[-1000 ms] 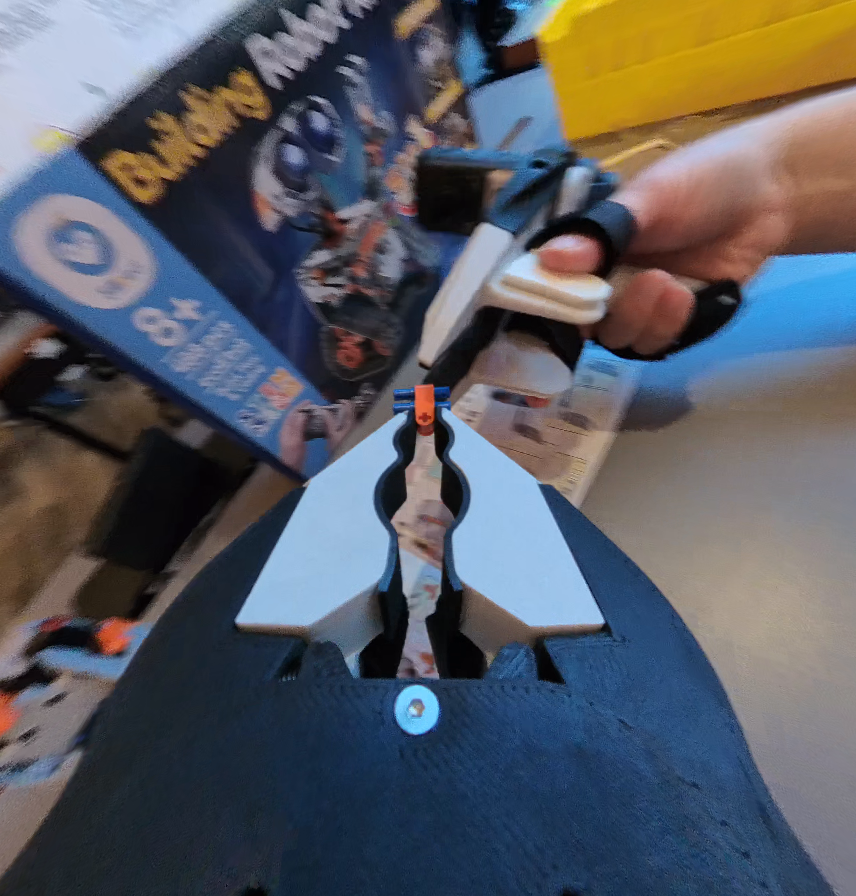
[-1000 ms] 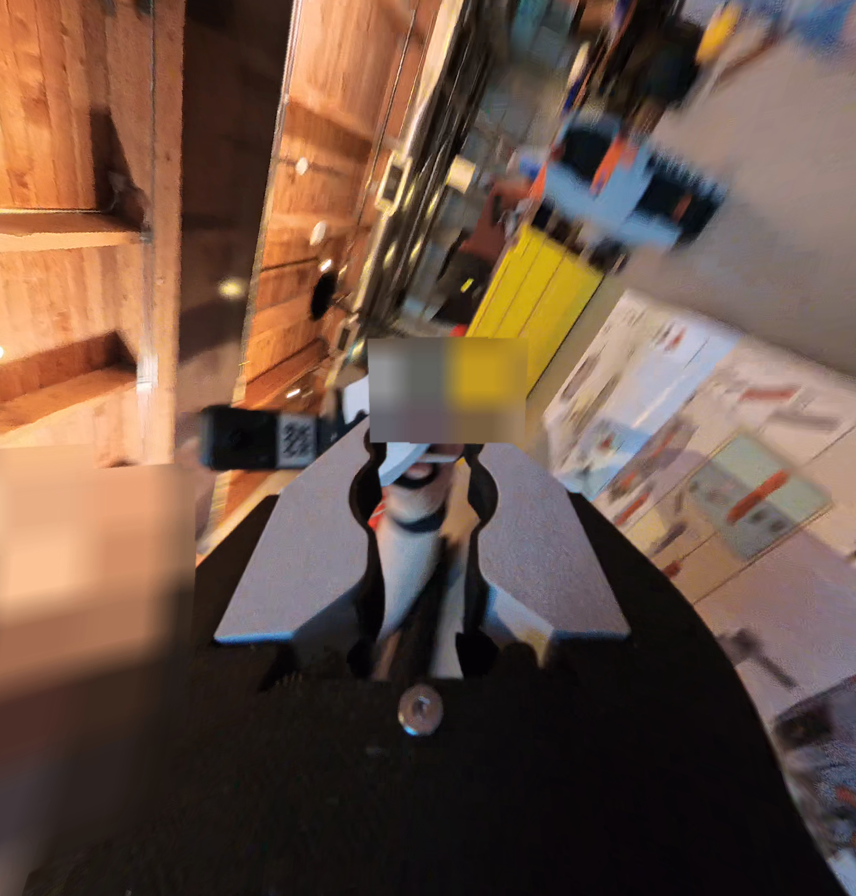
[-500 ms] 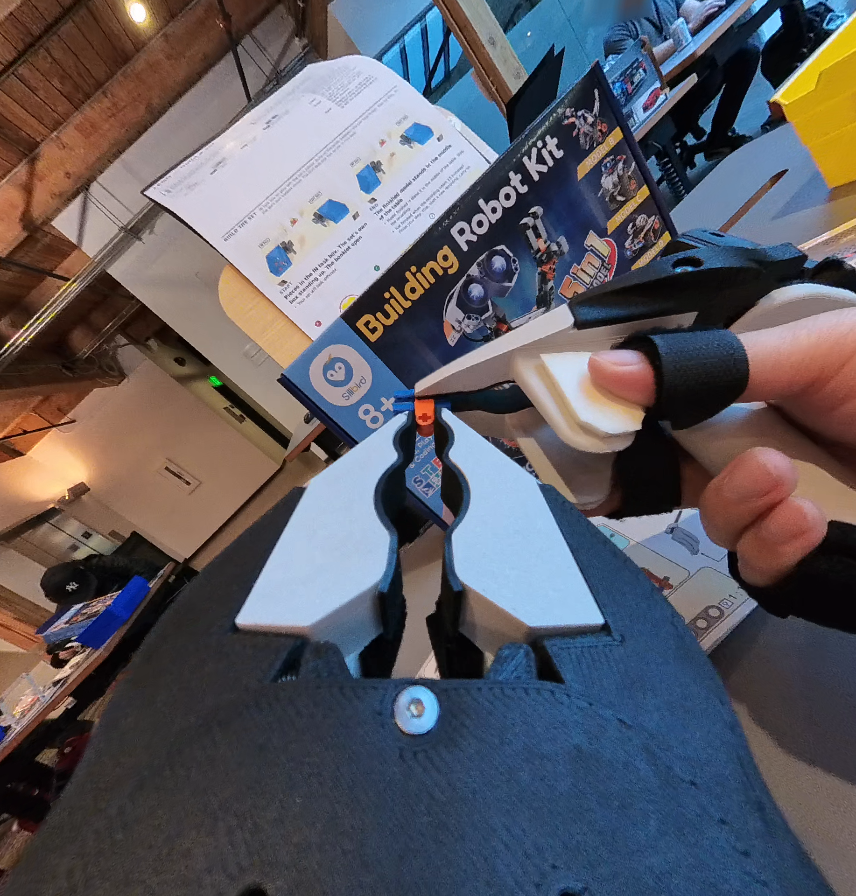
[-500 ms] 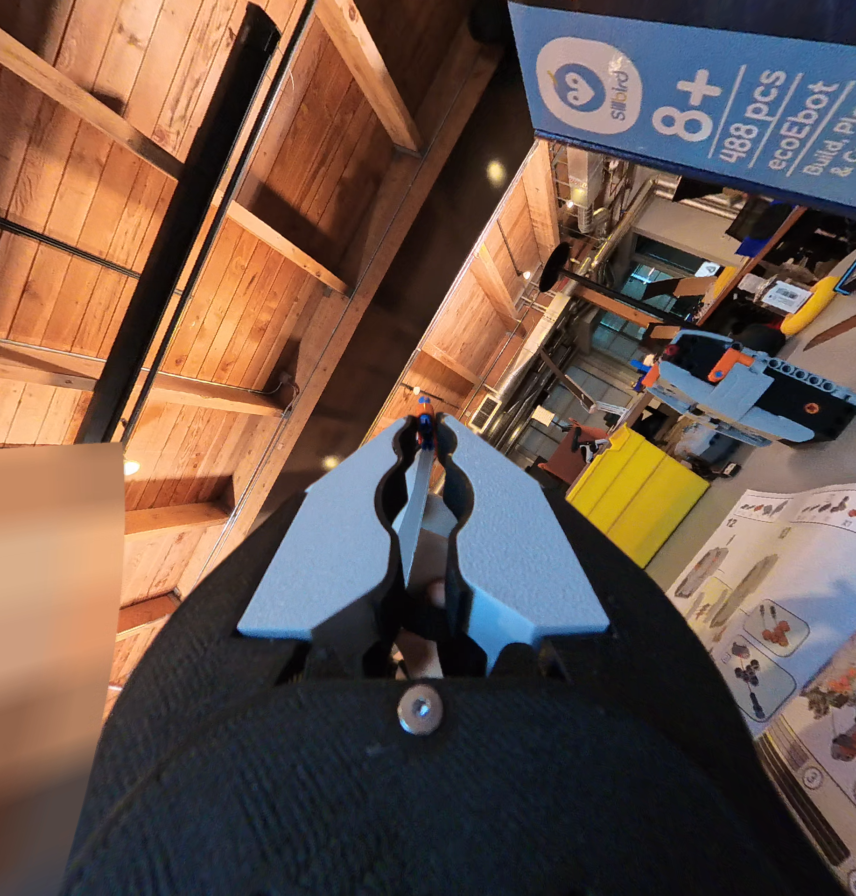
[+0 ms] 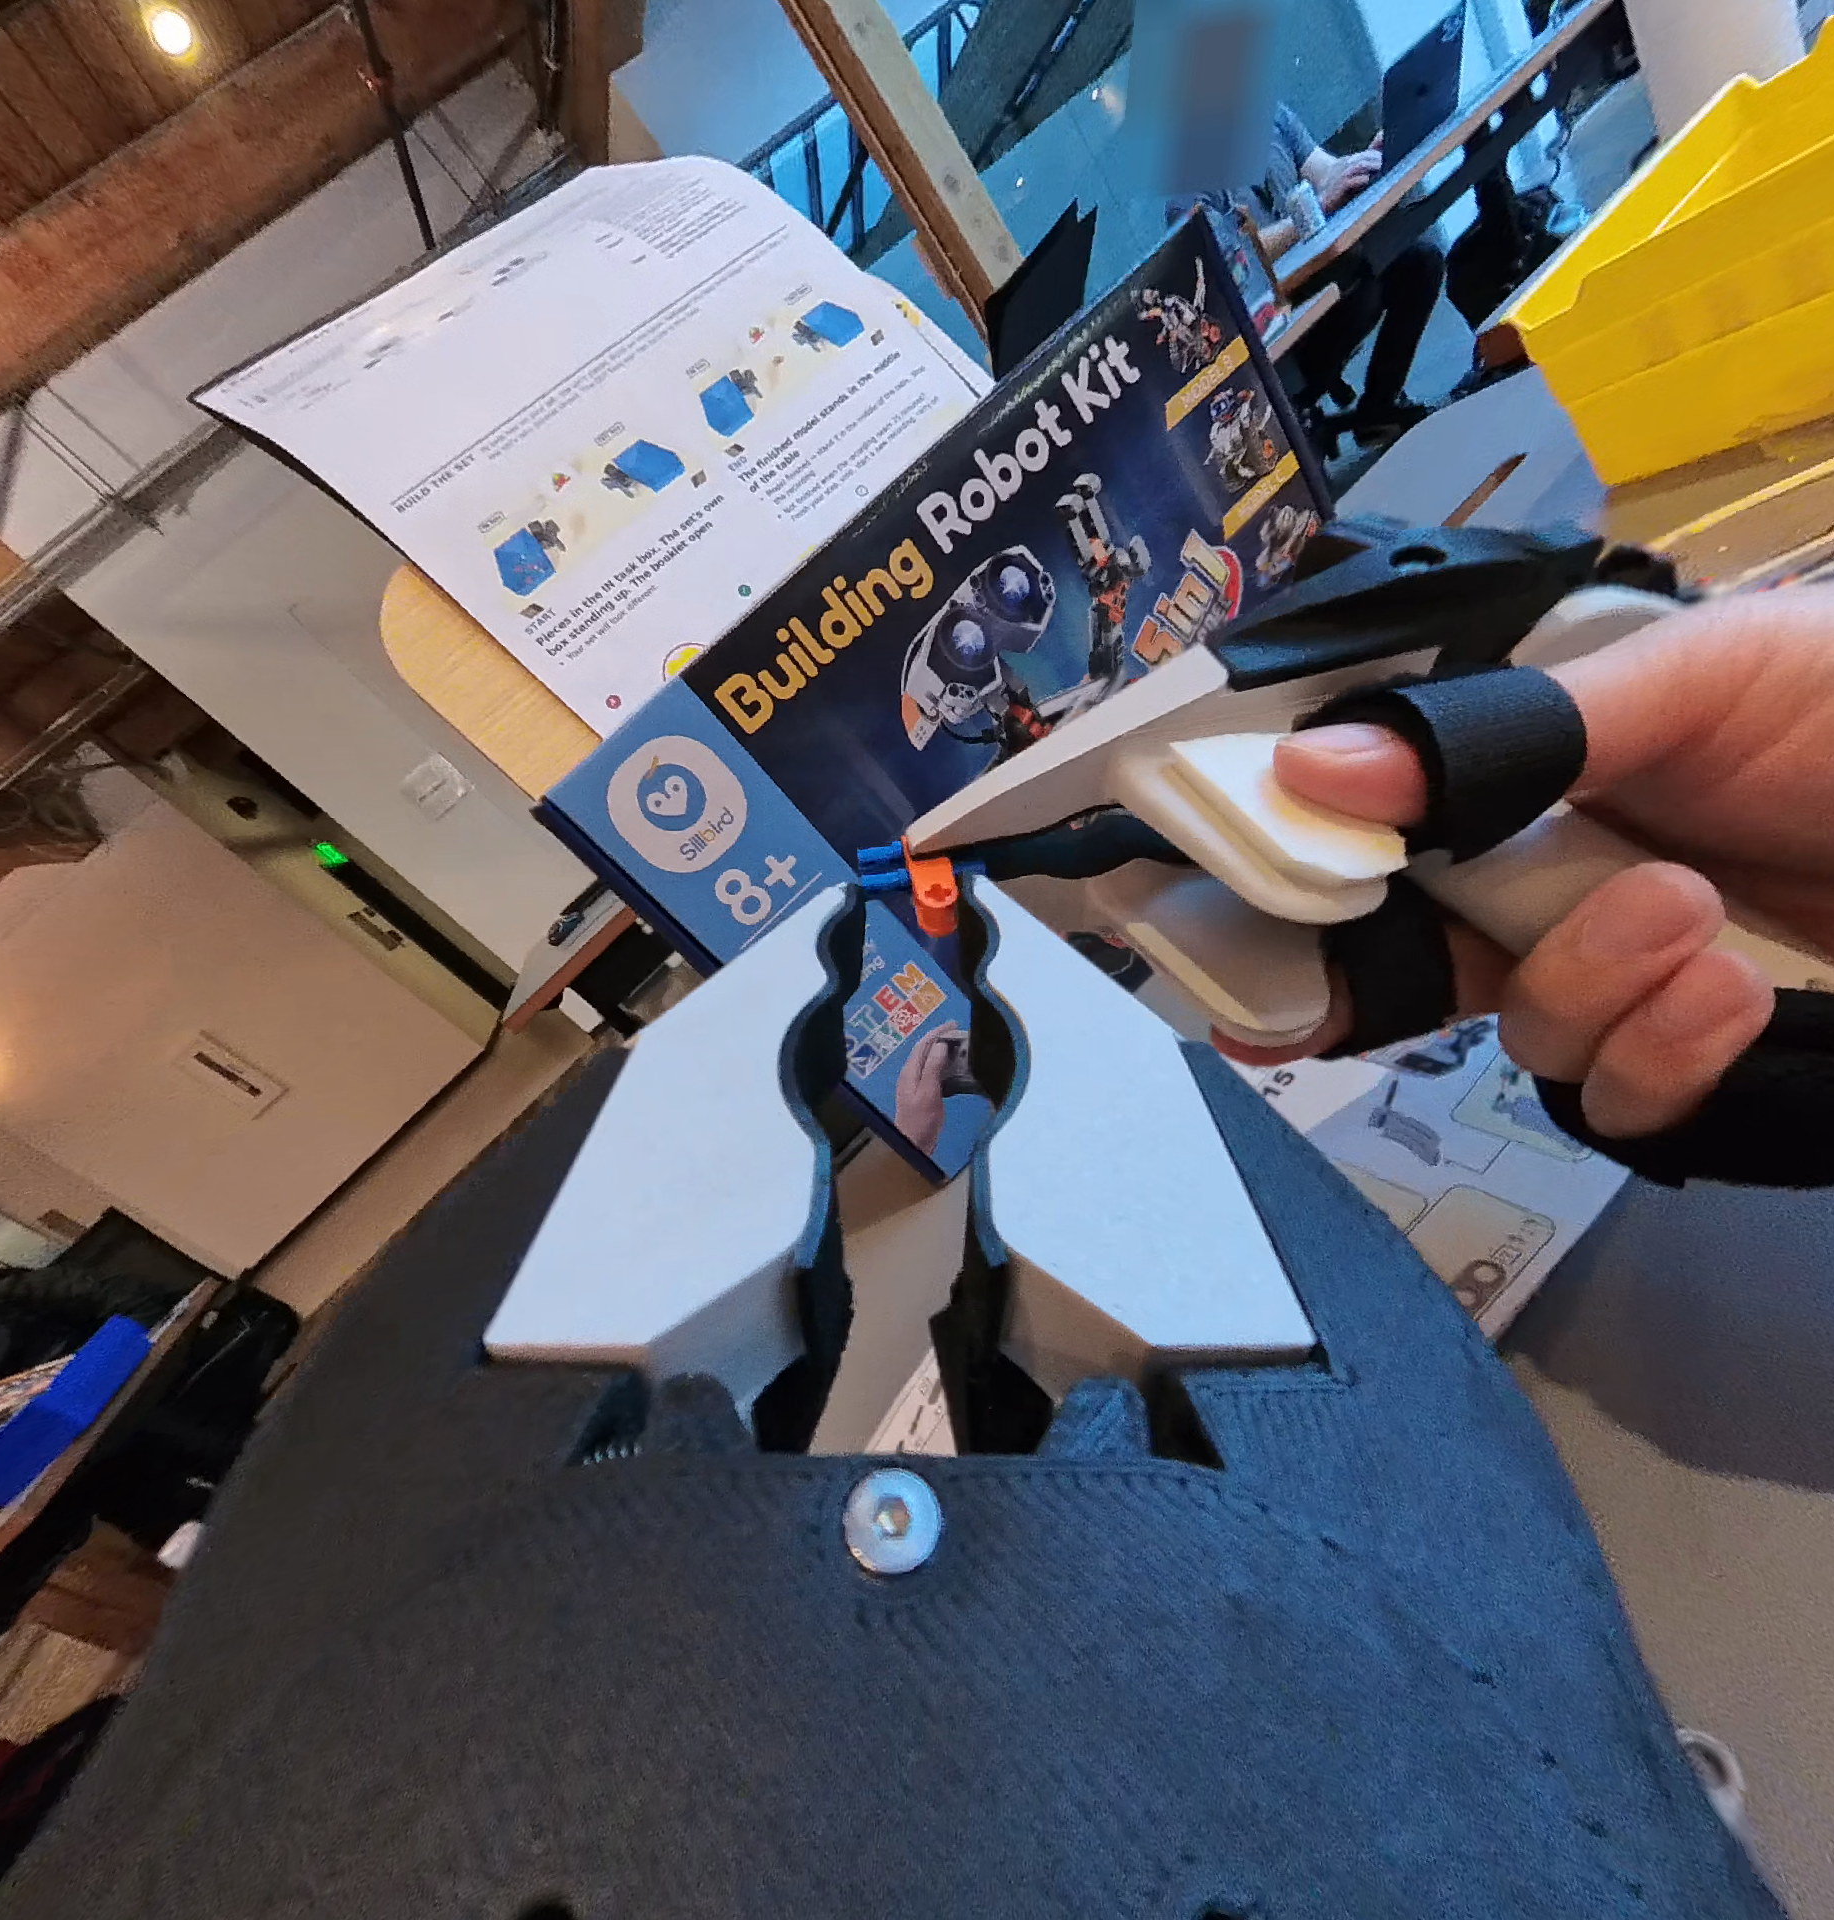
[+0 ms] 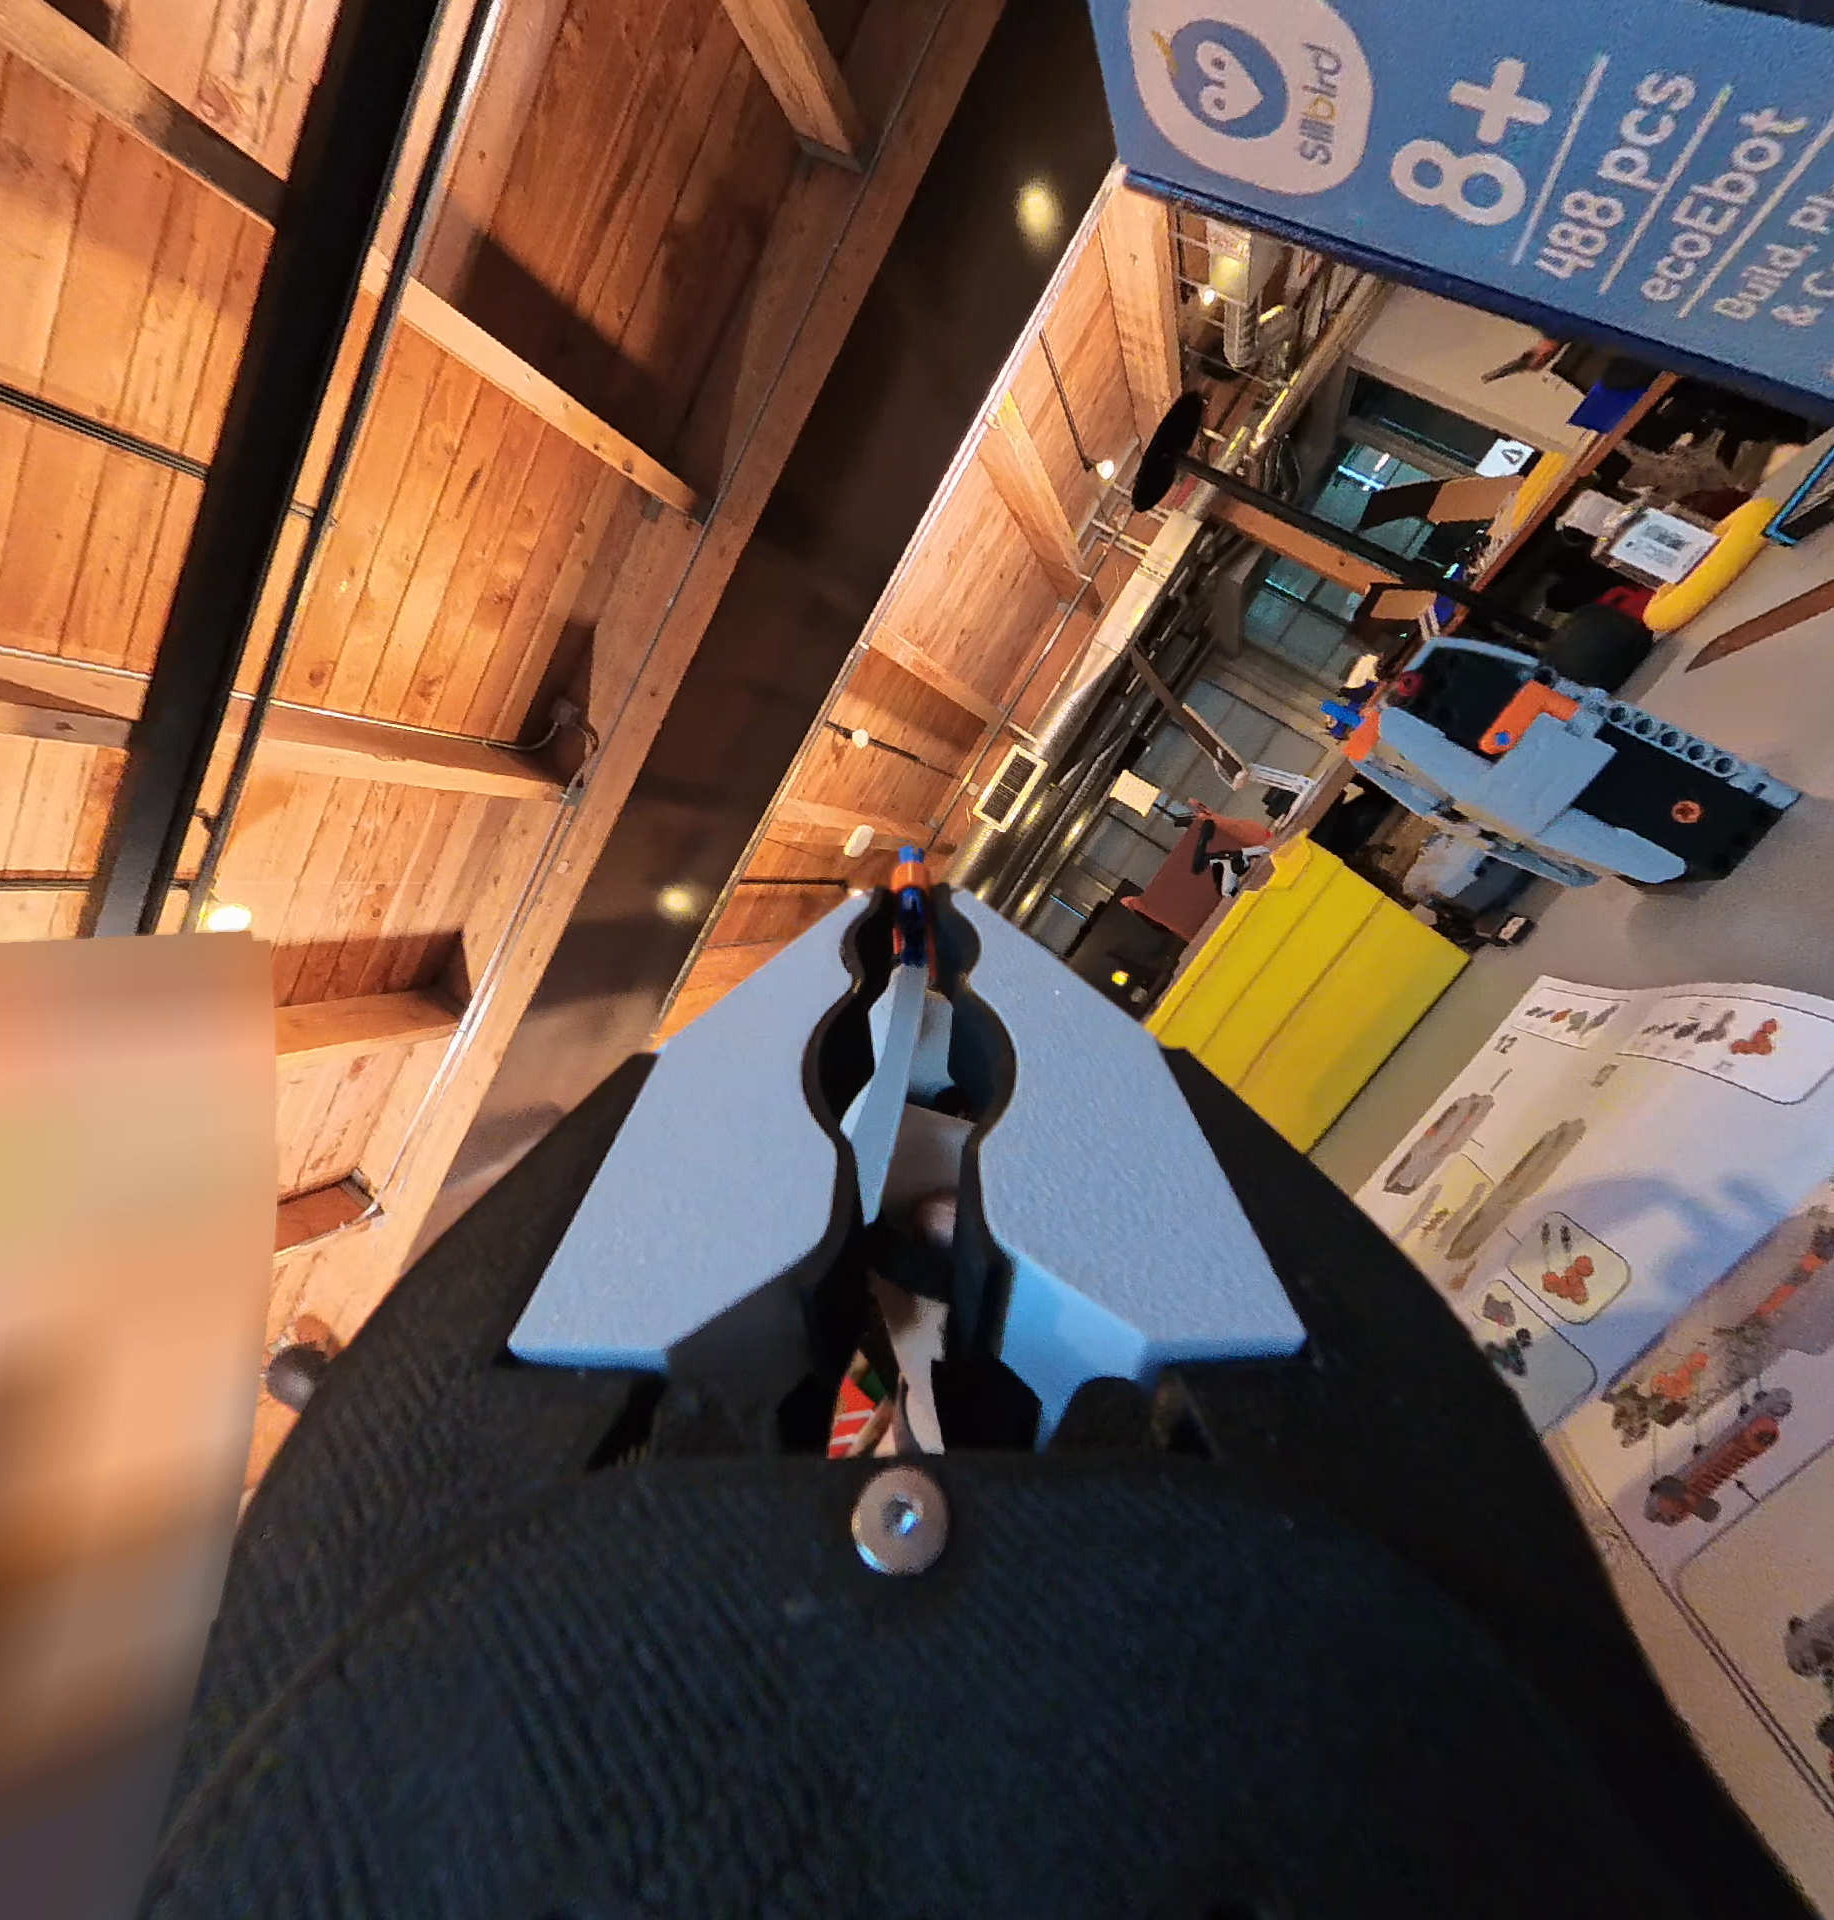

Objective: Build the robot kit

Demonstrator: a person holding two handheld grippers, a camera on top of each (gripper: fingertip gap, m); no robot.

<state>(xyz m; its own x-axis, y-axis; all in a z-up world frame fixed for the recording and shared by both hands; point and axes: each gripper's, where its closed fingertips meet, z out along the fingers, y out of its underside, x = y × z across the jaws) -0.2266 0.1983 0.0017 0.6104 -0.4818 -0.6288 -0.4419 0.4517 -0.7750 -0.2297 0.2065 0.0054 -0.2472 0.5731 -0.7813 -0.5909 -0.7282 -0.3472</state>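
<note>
A small orange connector with blue pins [image 5: 932,902] sits between the tips of my left gripper [image 5: 915,899], whose jaws stand slightly apart around it. My right gripper [image 5: 928,836], held by a hand [image 5: 1671,831], comes in from the right and pinches the same piece at its pointed tips. In the right wrist view my right gripper [image 6: 908,904] is shut on the orange and blue piece [image 6: 908,881]. One grey finger of the left gripper [image 6: 892,1049] shows through the gap behind it. Both grippers are raised above the table.
A blue building-kit box [image 5: 996,540] stands behind, also in the right wrist view [image 6: 1515,156], with a printed sheet [image 5: 601,416] propped above it. An open instruction booklet [image 6: 1671,1195] lies on the table. Yellow bins [image 6: 1308,977] and a partly built grey and black model [image 6: 1567,790] stand farther off. Left and right tips are no more than a few centimetres apart.
Both grippers swung up off the table and met tip to tip. The right gripper closed on the orange piece. The left gripper's jaws have parted a little around it.
</note>
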